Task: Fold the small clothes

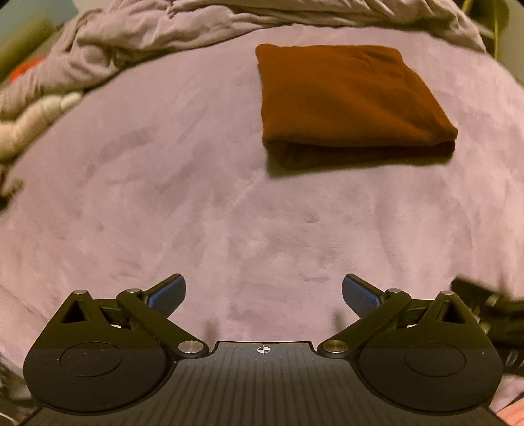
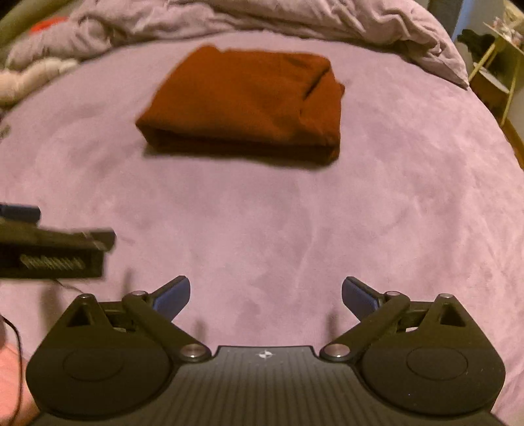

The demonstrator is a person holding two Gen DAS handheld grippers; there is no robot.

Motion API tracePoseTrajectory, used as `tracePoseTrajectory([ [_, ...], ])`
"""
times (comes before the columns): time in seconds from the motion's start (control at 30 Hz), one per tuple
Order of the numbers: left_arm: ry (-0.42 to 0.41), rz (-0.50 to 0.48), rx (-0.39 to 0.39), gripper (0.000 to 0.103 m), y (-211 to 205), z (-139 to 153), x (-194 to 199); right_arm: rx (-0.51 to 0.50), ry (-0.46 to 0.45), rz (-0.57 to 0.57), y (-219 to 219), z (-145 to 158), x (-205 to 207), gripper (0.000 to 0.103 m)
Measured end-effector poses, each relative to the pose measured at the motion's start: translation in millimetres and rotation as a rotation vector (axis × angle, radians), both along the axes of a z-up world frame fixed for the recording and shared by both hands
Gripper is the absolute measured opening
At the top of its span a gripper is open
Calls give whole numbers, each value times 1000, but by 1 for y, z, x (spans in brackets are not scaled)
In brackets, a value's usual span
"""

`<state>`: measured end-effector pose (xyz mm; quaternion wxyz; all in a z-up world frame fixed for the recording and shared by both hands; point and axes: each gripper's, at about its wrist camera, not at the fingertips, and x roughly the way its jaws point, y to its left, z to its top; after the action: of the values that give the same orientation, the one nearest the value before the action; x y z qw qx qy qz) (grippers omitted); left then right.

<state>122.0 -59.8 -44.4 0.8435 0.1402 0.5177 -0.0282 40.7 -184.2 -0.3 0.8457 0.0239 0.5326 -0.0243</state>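
a: where's the rust-brown garment point(image 1: 353, 101)?
b: folded on the purple bed point(image 1: 229, 213), well ahead of both grippers.
a: fingers?
b: left gripper point(image 1: 263, 291) and right gripper point(image 2: 265, 293) spread, empty. probably just press the bulky edge flat.

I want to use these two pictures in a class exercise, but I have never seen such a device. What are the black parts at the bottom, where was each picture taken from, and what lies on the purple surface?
Each picture comes from a camera on a hand-held gripper, looking forward along its two blue-padded fingers. One shows the left gripper, the other the right gripper. Both are open and hold nothing. Ahead, on a purple blanket, lies a folded brown garment, apart from both grippers. A rumpled duvet lies behind it.
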Motion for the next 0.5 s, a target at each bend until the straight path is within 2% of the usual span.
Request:
tracePoseTrajectory([
  [0.03,4,-11,-2,103,-1,4,1,1,2,-19,-1,6,3,99],
  [0.07,7,-22,-35,103,-1,10,2,-5,10,-34,-2,10,6,99],
  [0.2,16,-1,-95,103,4,22,14,-76,5,-58,-1,26,16,99],
  [0.5,35,78,-90,103,16,18,31,-42,21,-136,-15,31,35,99],
])
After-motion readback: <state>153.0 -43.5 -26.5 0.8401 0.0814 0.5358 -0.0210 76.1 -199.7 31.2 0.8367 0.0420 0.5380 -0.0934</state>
